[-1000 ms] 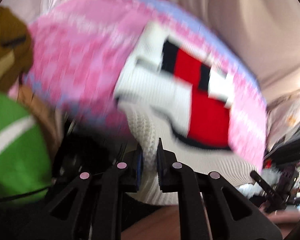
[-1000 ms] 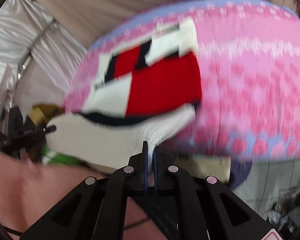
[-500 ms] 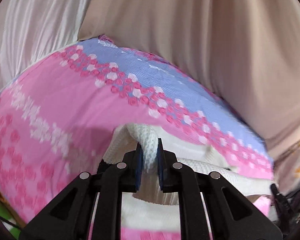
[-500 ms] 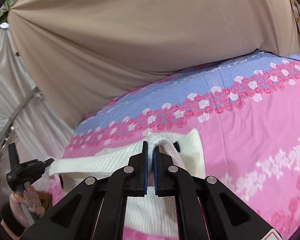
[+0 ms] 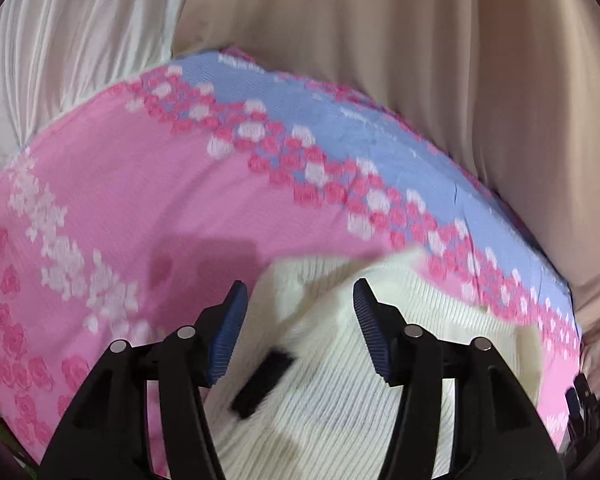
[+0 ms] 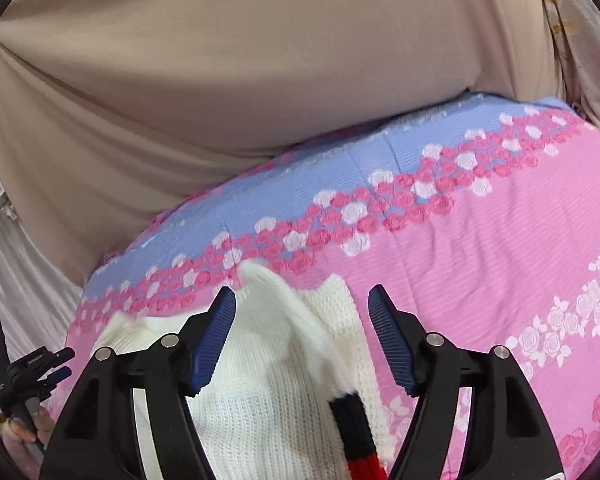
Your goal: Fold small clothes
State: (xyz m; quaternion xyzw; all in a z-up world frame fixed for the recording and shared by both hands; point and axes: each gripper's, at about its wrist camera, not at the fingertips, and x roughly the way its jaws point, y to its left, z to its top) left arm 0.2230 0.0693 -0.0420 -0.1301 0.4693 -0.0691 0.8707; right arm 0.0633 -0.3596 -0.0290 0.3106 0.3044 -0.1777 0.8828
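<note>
A white knit sweater (image 5: pixel 332 392) with black and red patches lies on a pink and lilac flowered bedspread (image 5: pixel 140 208). My left gripper (image 5: pixel 298 296) hovers over one raised corner of the sweater; its jaws are opening, the knit sits between them and the blue pads are off it. In the right wrist view the sweater (image 6: pixel 260 400) shows a black and red stripe near the bottom. My right gripper (image 6: pixel 302 300) is opening too, with a raised fold of the knit between its jaws, no pad pressing on it.
A beige curtain (image 6: pixel 220 80) hangs behind the far edge of the bedspread (image 6: pixel 500 240); white drapery (image 5: pixel 60 40) hangs at the left. At the lower left of the right wrist view a hand holds the other black gripper (image 6: pixel 24 372). Dark gear (image 5: pixel 584 404) sits past the bed's right edge.
Both grippers carried the sweater's edge forward over the bedspread, then let go of it. Their jaws went from pinching the white knit to standing apart, and the released fold is dropping.
</note>
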